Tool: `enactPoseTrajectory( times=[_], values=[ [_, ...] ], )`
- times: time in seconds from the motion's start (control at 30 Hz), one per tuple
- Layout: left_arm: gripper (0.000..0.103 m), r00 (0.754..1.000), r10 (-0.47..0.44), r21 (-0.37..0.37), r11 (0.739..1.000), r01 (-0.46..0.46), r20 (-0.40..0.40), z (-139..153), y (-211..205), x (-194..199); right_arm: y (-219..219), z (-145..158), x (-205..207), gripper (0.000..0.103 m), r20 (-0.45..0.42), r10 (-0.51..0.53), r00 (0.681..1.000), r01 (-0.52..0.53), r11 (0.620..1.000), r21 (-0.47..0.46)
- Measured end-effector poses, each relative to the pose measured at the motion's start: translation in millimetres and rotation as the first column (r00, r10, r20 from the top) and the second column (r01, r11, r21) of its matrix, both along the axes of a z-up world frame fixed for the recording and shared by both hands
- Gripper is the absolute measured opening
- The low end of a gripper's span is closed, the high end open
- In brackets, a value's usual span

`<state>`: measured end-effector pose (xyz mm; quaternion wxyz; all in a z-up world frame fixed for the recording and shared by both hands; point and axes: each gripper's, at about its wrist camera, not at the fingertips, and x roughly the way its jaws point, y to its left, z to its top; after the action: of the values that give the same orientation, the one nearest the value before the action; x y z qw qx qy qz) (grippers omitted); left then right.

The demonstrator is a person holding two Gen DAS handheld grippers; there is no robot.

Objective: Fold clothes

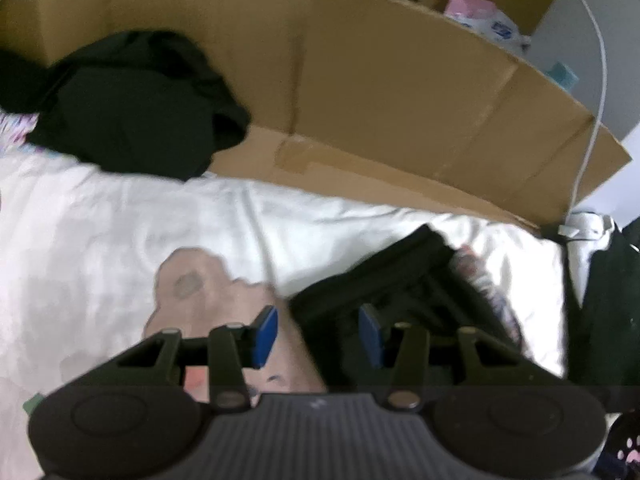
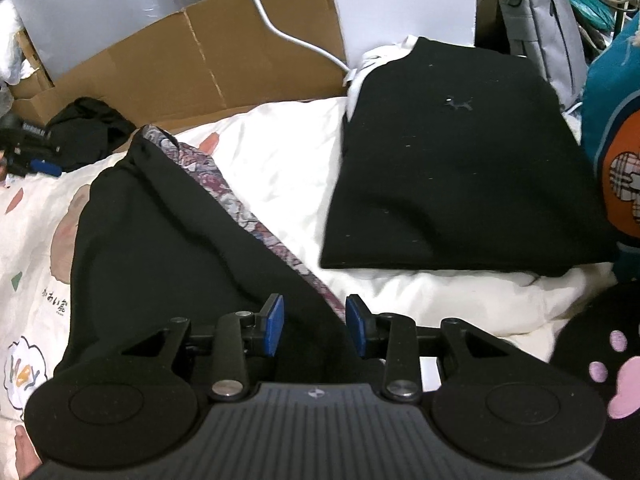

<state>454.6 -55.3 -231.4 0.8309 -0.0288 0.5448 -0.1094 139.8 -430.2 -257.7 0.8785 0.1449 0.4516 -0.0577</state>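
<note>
A black garment with a patterned lining edge [image 2: 168, 232] lies on the white printed bedsheet [image 2: 280, 160]. My right gripper [image 2: 314, 330] is open just above its near edge, blue pads either side of the cloth. The same garment shows in the left wrist view [image 1: 392, 288], where my left gripper [image 1: 318, 334] is open, its right pad over the garment's left end. A folded black garment [image 2: 460, 168] lies at the right. A crumpled black garment [image 1: 132, 108] lies at the far left, also in the right wrist view [image 2: 86, 128].
A flattened cardboard box [image 1: 380, 92] lines the far side of the bed. A white cable [image 1: 596, 92] hangs at the right. A grey bag [image 2: 548, 28], a teal cushion [image 2: 616, 140] and a black paw-print item [image 2: 608, 368] crowd the right side.
</note>
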Motion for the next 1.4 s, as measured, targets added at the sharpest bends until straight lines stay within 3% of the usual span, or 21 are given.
enactPoseTrajectory(
  times=[0.13,0.23,0.4,0.6,0.8,0.93,1.1,1.27,1.4],
  values=[
    [0.053,1.0,-0.006,0.005,1.0,0.006,-0.02,-19,18,-8,9,-6,11,0.038,0.006,0.014,1.0,-0.014,1.0,0.002],
    [0.053,0.999,0.002,-0.031,1.0,-0.003,-0.035,-33,27,-13,16,-8,25,0.039,0.007,0.032,0.999,-0.032,0.999,0.014],
    [0.053,0.999,-0.019,-0.087,0.996,0.016,-0.034,-46,15,-20,25,-10,41,0.044,0.01,0.069,0.998,-0.07,0.997,0.013],
    [0.053,0.998,-0.046,-0.081,0.996,0.042,-0.053,-58,-6,-25,34,-10,61,0.044,0.018,0.109,0.994,-0.11,0.994,0.027],
    [0.053,0.998,-0.035,-0.065,0.997,0.031,-0.052,-64,-12,-23,47,1,77,0.044,0.05,0.16,0.986,-0.162,0.986,0.03],
    [0.053,0.999,-0.023,-0.098,0.995,0.019,-0.041,-63,-18,-22,49,5,77,0.045,0.058,0.166,0.984,-0.168,0.985,0.045],
    [0.04,0.998,0.005,-0.095,0.995,-0.01,-0.055,-65,-21,-23,53,5,83,0.045,0.06,0.179,0.982,-0.182,0.982,0.051],
    [0.04,0.999,-0.004,-0.104,0.995,0.0,-0.039,-58,-12,-21,59,8,104,0.045,0.076,0.217,0.973,-0.22,0.975,0.041],
    [0.038,0.998,0.024,-0.168,0.985,-0.032,-0.052,-64,5,-23,64,6,130,0.045,0.072,0.245,0.967,-0.248,0.968,0.032]
  ],
)
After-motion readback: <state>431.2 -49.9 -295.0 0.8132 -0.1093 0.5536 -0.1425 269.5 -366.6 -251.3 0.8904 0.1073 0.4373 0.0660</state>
